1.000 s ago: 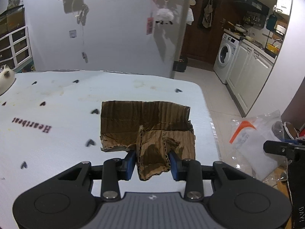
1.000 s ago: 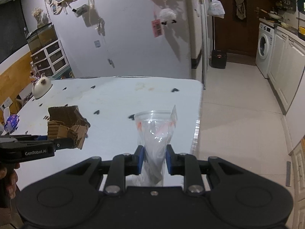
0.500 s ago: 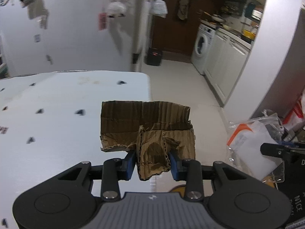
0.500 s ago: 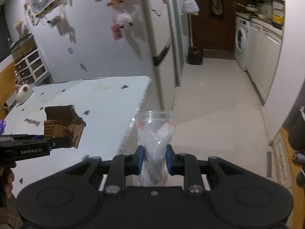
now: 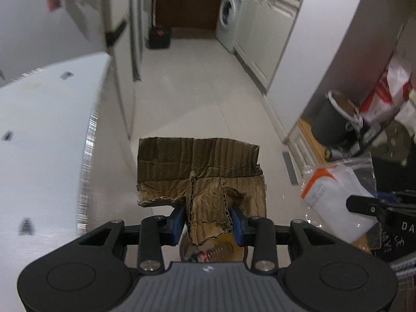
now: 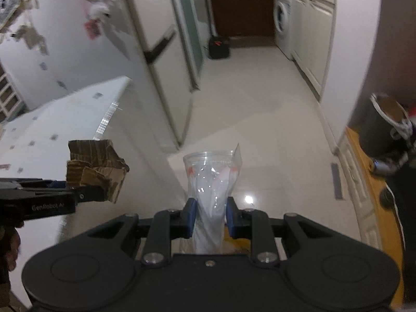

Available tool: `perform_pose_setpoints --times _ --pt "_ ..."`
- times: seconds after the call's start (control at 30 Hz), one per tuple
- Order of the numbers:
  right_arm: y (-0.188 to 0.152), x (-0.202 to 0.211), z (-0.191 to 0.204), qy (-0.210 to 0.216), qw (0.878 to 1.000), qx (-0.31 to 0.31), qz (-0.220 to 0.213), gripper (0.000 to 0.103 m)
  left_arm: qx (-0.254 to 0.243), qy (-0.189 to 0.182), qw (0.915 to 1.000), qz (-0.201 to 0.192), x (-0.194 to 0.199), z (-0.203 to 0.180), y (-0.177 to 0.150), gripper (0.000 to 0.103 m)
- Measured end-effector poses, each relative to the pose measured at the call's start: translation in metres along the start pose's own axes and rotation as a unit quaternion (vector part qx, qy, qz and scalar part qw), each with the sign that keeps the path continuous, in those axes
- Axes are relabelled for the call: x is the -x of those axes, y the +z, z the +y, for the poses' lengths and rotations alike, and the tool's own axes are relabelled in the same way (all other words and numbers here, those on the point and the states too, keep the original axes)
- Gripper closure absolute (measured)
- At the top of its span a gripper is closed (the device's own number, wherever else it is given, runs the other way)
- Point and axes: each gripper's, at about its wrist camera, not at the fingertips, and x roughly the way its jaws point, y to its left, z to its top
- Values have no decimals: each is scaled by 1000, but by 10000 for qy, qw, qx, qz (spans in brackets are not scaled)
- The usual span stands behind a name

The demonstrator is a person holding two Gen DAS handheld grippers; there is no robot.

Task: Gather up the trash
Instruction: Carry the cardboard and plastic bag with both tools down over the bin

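Note:
A torn piece of brown corrugated cardboard (image 5: 200,171) hangs over the floor, and my left gripper (image 5: 208,221) is shut on its lower flap. Just under the fingers a round container with mixed rubbish (image 5: 215,249) shows partly. My right gripper (image 6: 210,215) is shut on a clear plastic cup with a crumpled clear bag inside (image 6: 210,176), also above the floor. From the right wrist view, the left gripper (image 6: 101,192) and its cardboard (image 6: 96,163) are at the left. The left wrist view catches the right gripper (image 5: 353,204) and its clear plastic (image 5: 335,197) at the right.
The white table (image 5: 39,135) lies to the left, its edge beside the cardboard. A tall white fridge (image 6: 166,52) stands behind it. A dark bin with bags (image 6: 384,124) sits by the right wall. A washing machine (image 5: 228,13) and a pale tiled floor (image 5: 197,88) lie ahead.
Both grippers have swung off the table to the right and sunk lower, and now hang over the floor. The cardboard and the cup stay gripped as before.

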Motion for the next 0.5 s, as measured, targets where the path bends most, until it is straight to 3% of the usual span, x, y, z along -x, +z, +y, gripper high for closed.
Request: perform_pose_setpoints --times 0.27,0.5 --pt "-48 -68 -61 -408 9960 -516 608 78 -225 -72 9960 866 -120 -20 -33 64" --pt "-101 -160 -97 -541 9862 -1116 1094 78 -452 -79 9876 1500 -240 -25 -69 64"
